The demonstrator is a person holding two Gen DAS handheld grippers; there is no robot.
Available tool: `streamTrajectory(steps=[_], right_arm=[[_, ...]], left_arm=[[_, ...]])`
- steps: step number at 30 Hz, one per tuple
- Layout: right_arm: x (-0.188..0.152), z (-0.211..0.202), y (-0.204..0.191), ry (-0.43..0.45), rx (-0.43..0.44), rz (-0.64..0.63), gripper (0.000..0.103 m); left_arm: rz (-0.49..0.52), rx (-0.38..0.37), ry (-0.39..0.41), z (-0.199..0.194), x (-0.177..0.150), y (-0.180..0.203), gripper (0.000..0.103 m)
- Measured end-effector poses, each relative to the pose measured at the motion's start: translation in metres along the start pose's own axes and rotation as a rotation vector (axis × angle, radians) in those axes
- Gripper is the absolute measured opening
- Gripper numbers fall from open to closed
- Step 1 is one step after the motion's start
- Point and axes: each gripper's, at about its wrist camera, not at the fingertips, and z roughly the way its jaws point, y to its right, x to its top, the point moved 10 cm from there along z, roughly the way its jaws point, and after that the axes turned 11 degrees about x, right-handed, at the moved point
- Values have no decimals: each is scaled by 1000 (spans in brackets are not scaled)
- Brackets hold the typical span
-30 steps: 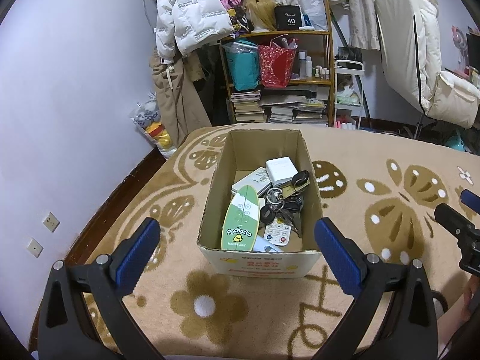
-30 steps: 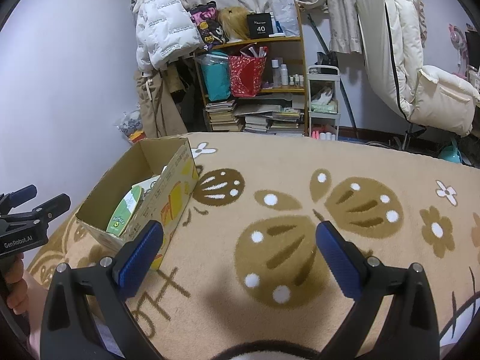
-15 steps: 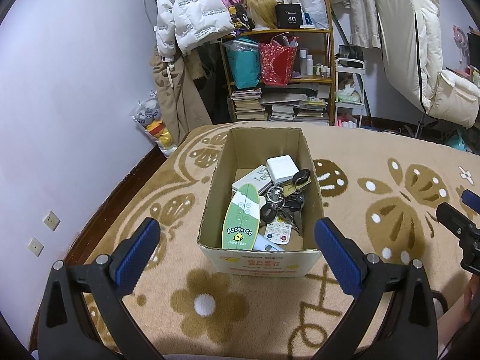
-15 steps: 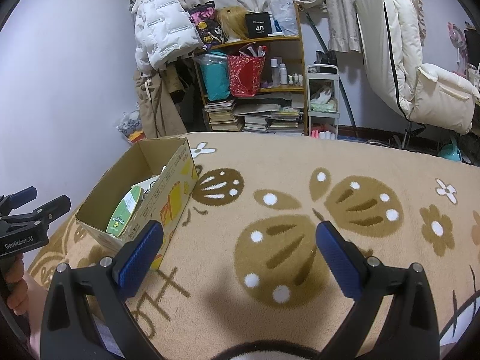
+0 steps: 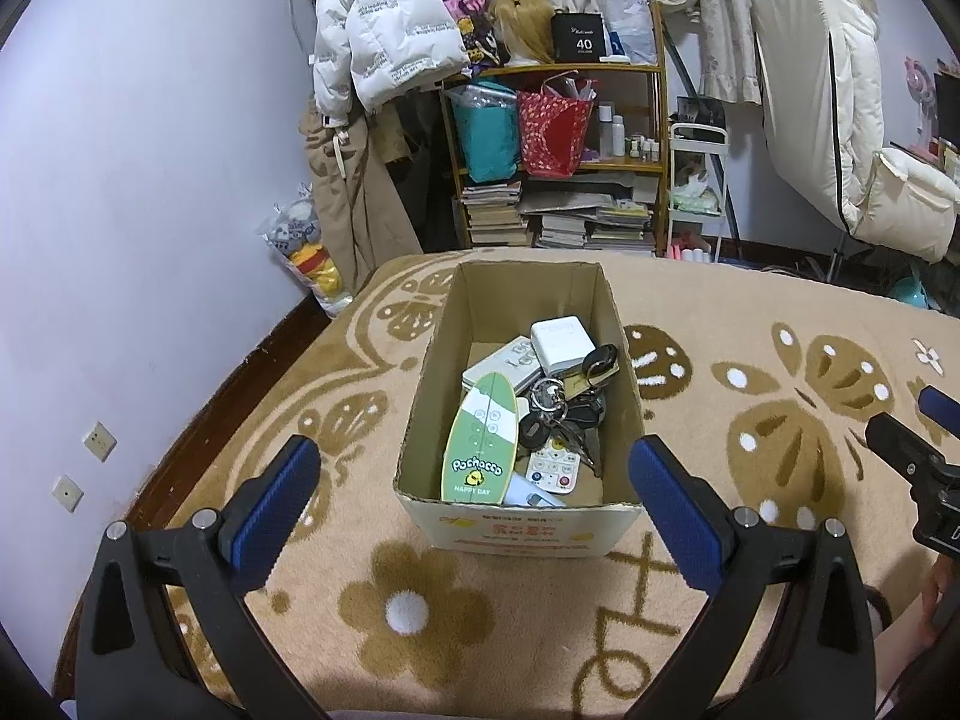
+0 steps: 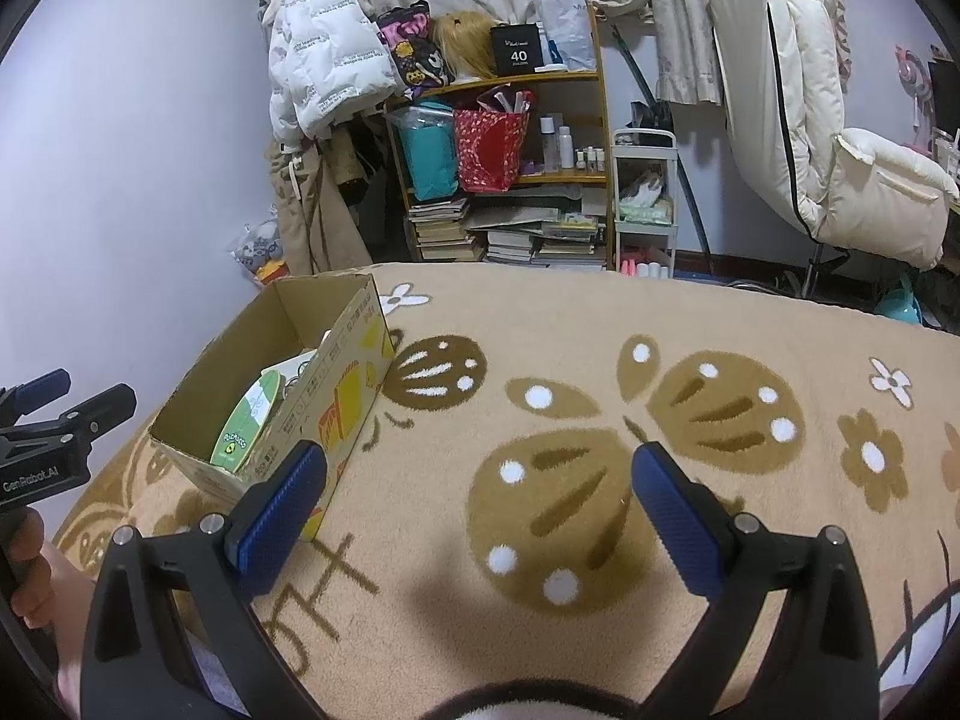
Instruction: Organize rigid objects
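Nothing has visibly moved since the earlier frames: both hand-held grippers hover as before. Left hand-held gripper [image 5: 468,516] hangs released and empty before the open brown cardboard box [image 5: 516,525], which sits on the beige flower-patterned blanket [image 5: 750,312] near its left edge. Inside lie a green-and-white Pochacco board [image 5: 480,441], a white square charger [image 5: 562,343] and dark keys [image 5: 555,414]. Right hand-held gripper [image 6: 477,501] is released too, over bare blanket right of the box.

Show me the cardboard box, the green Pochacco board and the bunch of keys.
cardboard box [image 5: 522,525], left wrist view, front wall.
green Pochacco board [image 5: 483,435], left wrist view, middle of its deck.
bunch of keys [image 5: 555,414], left wrist view, key ring cluster.
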Motion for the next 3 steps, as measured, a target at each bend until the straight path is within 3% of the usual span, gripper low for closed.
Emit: streamTrajectory(steps=[3], right_arm=[[0, 0, 0, -2, 0, 2, 103]], left_arm=[[4, 0, -1, -1, 0, 1, 102]])
